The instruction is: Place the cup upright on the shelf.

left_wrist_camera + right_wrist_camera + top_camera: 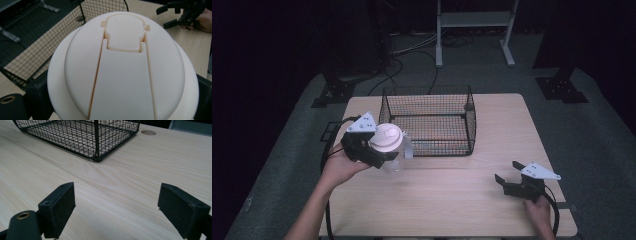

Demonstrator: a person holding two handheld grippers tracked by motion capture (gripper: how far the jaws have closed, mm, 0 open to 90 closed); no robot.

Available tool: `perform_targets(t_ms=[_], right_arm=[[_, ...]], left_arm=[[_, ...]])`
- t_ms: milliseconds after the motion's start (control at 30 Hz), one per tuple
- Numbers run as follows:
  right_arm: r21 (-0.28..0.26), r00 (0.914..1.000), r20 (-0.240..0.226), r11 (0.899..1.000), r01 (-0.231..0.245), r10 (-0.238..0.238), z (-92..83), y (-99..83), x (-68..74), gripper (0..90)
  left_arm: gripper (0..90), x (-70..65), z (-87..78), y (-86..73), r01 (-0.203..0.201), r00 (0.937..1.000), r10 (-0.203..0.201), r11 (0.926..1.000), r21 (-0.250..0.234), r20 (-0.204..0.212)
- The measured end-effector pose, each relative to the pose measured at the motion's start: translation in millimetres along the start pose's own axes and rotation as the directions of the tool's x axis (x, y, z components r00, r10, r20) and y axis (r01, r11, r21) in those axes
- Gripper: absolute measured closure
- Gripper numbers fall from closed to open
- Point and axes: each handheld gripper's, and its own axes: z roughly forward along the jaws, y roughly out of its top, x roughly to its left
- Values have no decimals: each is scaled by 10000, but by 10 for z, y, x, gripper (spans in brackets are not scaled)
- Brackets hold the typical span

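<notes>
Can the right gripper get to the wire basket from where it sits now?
Probably yes. The right gripper is open and holds nothing, and bare table lies between it and the wire basket, with nothing in the way.

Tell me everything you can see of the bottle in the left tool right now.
The bottle has a clear body, plastic by its look, and a wide cream-white domed lid with a flip tab recessed across its top, tab closed. It stands roughly upright at the table's front-left, just outside the front-left corner of the black wire basket. The left tool grips it at the lid, a jaw on either side. Whether its base rests on the table is unclear.
</notes>
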Motion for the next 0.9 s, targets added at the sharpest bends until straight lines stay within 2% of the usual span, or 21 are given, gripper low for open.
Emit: perform_targets(t_ms=[200,367,600,900], right_arm=[[-27,10000,25,10000,-92,92,-1,1,-6,135],[-57,10000,16,10000,-63,63,-1,1,-10,135],[-87,9999,31,9999,-138,139,-2,2,-16,135],[-109,9998,6,9997,-195,195,-3,2,-21,135]], left_arm=[[52,1,98,257,-197,9997,198,9998,-71,153],[52,43,196,438,-462,9987,458,9988,159,228],[52,123,331,578,-313,9991,312,9995,48,277],[52,245,534,772,-363,9989,348,9981,493,300]])
